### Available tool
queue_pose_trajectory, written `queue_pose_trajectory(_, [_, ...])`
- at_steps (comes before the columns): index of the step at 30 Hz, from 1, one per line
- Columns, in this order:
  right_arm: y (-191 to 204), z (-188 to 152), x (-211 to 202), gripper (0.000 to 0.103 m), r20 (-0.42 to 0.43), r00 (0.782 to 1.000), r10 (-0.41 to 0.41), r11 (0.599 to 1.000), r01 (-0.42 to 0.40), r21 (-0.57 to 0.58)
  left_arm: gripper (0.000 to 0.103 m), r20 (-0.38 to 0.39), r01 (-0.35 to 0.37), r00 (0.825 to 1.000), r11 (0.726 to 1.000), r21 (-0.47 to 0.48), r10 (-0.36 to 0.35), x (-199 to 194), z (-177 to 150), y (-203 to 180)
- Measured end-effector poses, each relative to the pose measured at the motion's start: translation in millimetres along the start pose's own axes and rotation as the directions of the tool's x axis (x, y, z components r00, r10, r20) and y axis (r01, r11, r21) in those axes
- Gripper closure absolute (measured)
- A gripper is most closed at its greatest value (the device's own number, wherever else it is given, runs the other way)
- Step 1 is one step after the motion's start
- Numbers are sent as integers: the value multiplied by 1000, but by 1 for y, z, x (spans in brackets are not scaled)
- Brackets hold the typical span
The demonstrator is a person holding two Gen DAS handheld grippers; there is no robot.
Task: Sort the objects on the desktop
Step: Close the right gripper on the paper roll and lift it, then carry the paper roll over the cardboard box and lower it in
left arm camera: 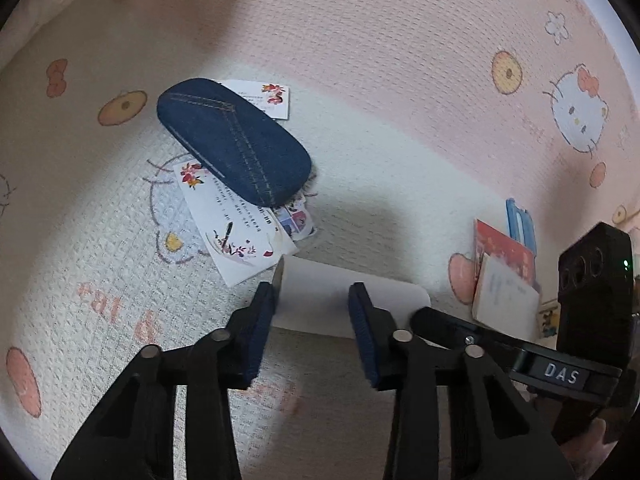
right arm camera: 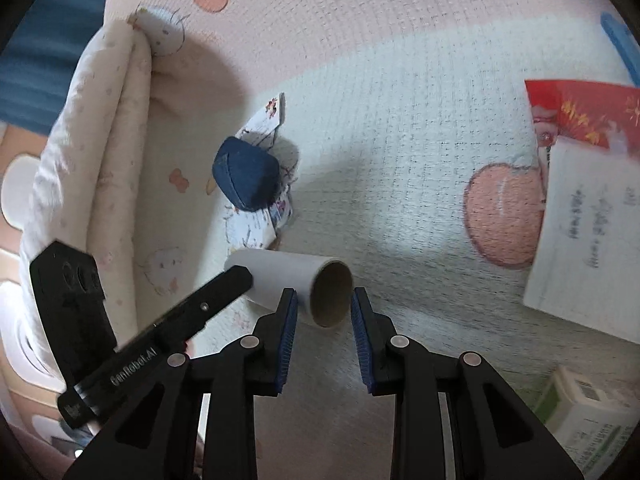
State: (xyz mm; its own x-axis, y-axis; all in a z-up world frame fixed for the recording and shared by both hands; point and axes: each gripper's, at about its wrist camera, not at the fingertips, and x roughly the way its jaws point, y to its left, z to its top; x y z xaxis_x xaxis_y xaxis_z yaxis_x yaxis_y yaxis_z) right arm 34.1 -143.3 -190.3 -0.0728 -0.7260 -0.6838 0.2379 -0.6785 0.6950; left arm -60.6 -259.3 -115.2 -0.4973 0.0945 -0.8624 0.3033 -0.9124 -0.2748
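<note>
A white paper roll with a brown cardboard core [right arm camera: 298, 286] lies on its side on the patterned cloth; it also shows in the left wrist view [left arm camera: 320, 300]. My right gripper [right arm camera: 324, 300] is open with its jaws on either side of the roll's open end. My left gripper [left arm camera: 314, 300] is open with its blue pads astride the roll's side. A denim glasses case [left arm camera: 236, 140] lies on several printed cards [left arm camera: 240, 236] further away; the case shows in the right wrist view too [right arm camera: 246, 178].
A red booklet [right arm camera: 580, 116] and a white notebook [right arm camera: 592, 240] lie to the right, with a blue item [left arm camera: 520, 222] behind them. A green and white box [right arm camera: 588, 420] sits near right. A folded cloth ridge [right arm camera: 108, 160] runs along the left.
</note>
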Motion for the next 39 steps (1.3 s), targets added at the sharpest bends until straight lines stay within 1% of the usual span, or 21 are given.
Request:
queue_pose_trajectory(1, [0, 0, 0, 78, 5, 1000, 0, 1000, 0, 1, 69, -3, 12, 1000, 1000, 0, -12, 1, 1, 0])
queue_pose_trajectory(2, [2, 0, -2, 81, 6, 1000, 0, 1000, 0, -1, 71, -8, 27, 1000, 1000, -7, -27, 0, 1, 1])
queue_pose_trajectory(3, [4, 0, -3, 81, 7, 1000, -20, 1000, 20, -17, 72, -4, 38, 999, 999, -22, -38, -1, 1, 0])
queue_pose_trajectory(7, [17, 2, -10, 83, 40, 990, -136, 986, 139, -97, 73, 6, 96, 995, 994, -53, -96, -5, 3, -5])
queue_pose_trajectory(8, [24, 1, -13, 83, 46, 984, -174, 974, 179, -136, 73, 11, 108, 994, 993, -52, -108, -6, 4, -6])
queue_pose_trajectory(10, [30, -2, -21, 83, 71, 977, -201, 963, 210, -171, 73, 19, 128, 992, 991, -41, -127, -10, 8, -12])
queue_pose_trajectory(11, [30, -2, -25, 83, 84, 975, -206, 961, 218, -169, 73, 18, 141, 990, 989, -34, -141, -10, 10, -15])
queue_pose_trajectory(14, [27, -6, -44, 83, 122, 970, -209, 964, 225, -139, 73, 13, 194, 981, 981, -15, -193, -12, 13, -31])
queue_pose_trajectory(16, [24, -10, -64, 83, 169, 962, -214, 967, 234, -105, 73, 2, 236, 972, 972, 2, -236, -12, 16, -45])
queue_pose_trajectory(17, [23, -12, -77, 83, 193, 955, -228, 964, 249, -94, 73, -6, 259, 966, 965, 23, -259, -12, 16, -56])
queue_pose_trajectory(20, [18, -19, -112, 83, 244, 929, -278, 952, 301, -61, 73, -29, 296, 955, 951, 91, -295, -9, 14, -88])
queue_pose_trajectory(22, [11, -24, -131, 83, 268, 913, -308, 944, 328, -36, 73, -75, 333, 943, 931, 149, -325, -5, 5, -115])
queue_pose_trajectory(23, [3, -29, -144, 83, 277, 901, -333, 937, 350, -12, 73, -94, 348, 937, 922, 168, -337, -3, 0, -125])
queue_pose_trajectory(25, [-10, -37, -163, 83, 275, 889, -367, 927, 374, 26, 73, -130, 374, 926, 907, 195, -354, -1, -11, -144])
queue_pose_trajectory(28, [-24, -51, -180, 83, 260, 879, -399, 916, 395, 67, 73, -169, 402, 913, 888, 225, -371, -1, -27, -160])
queue_pose_trajectory(29, [-31, -58, -183, 83, 252, 881, -400, 916, 394, 79, 73, -166, 404, 913, 883, 237, -373, -3, -31, -162])
queue_pose_trajectory(31, [-42, -67, -185, 83, 234, 891, -388, 922, 371, 113, 73, -176, 408, 911, 874, 262, -372, -5, -39, -169])
queue_pose_trajectory(32, [-49, -73, -183, 83, 226, 898, -376, 925, 352, 142, 73, -175, 386, 920, 883, 266, -350, -5, -42, -171])
queue_pose_trajectory(34, [-57, -79, -183, 83, 229, 915, -332, 939, 299, 169, 73, -183, 371, 926, 889, 268, -331, -6, -45, -172])
queue_pose_trajectory(37, [-58, -85, -184, 83, 249, 913, -322, 943, 287, 169, 72, -183, 366, 927, 891, 269, -326, -7, -47, -171])
queue_pose_trajectory(39, [-58, -85, -183, 83, 252, 912, -323, 943, 287, 170, 71, -185, 373, 924, 892, 254, -334, -6, -47, -169])
